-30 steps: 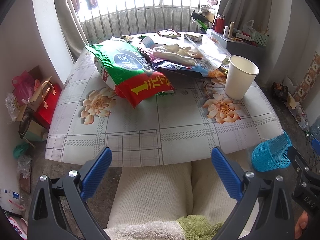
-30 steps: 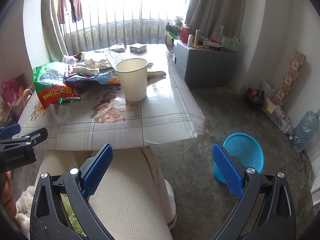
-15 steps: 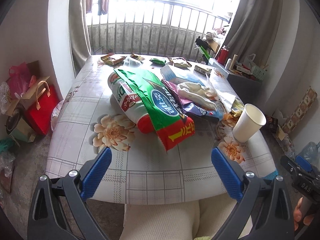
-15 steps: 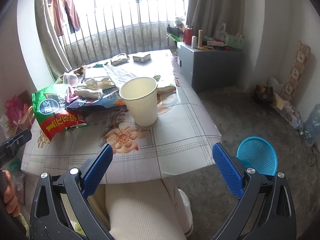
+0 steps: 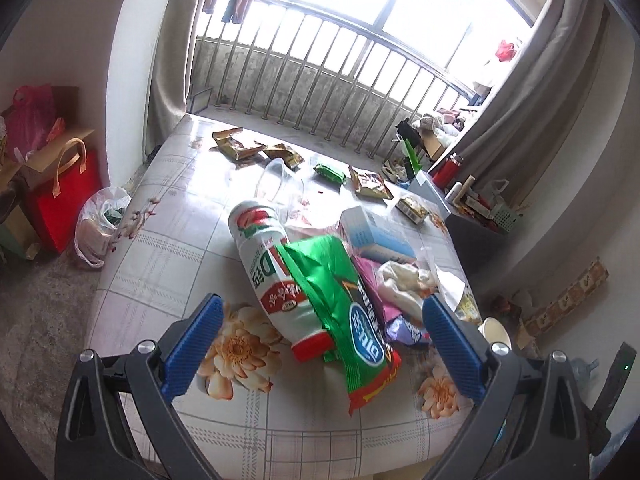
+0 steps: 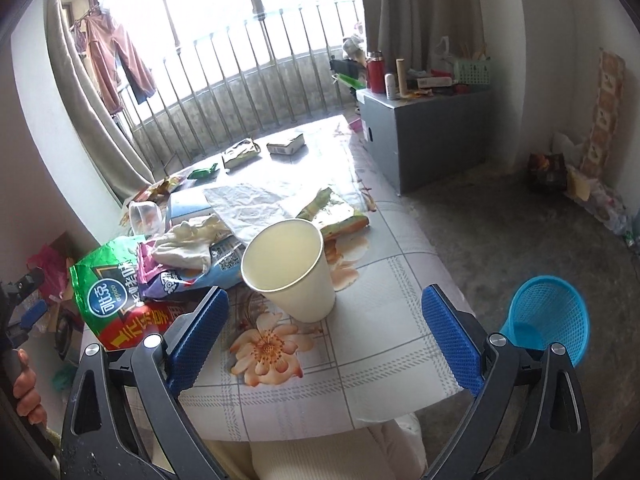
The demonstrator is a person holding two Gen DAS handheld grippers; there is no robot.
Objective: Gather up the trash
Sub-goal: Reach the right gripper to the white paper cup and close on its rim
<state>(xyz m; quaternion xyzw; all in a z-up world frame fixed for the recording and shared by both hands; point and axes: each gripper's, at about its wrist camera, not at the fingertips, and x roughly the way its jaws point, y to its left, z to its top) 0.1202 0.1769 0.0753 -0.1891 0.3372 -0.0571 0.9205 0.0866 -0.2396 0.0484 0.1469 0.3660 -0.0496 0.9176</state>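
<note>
Now raised and nearer the white paper cup (image 6: pixel 289 271). Both the left gripper (image 5: pixel 320 350) and right gripper (image 6: pixel 323 342) spread, empty. Blue mesh bin (image 6: pixel 548 318) right of cup, empty; nothing collected.

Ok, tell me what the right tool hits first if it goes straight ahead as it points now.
Most likely the paper cup: it stands upright on the table, just ahead of the open right tool and between its fingers. Depth is uncertain.

Cup (image 6: pixel 289 268) on table (image 6: pixel 384 320), right of bag (image 6: pixel 116 296); basket (image 6: pixel 548 316) on floor.
</note>
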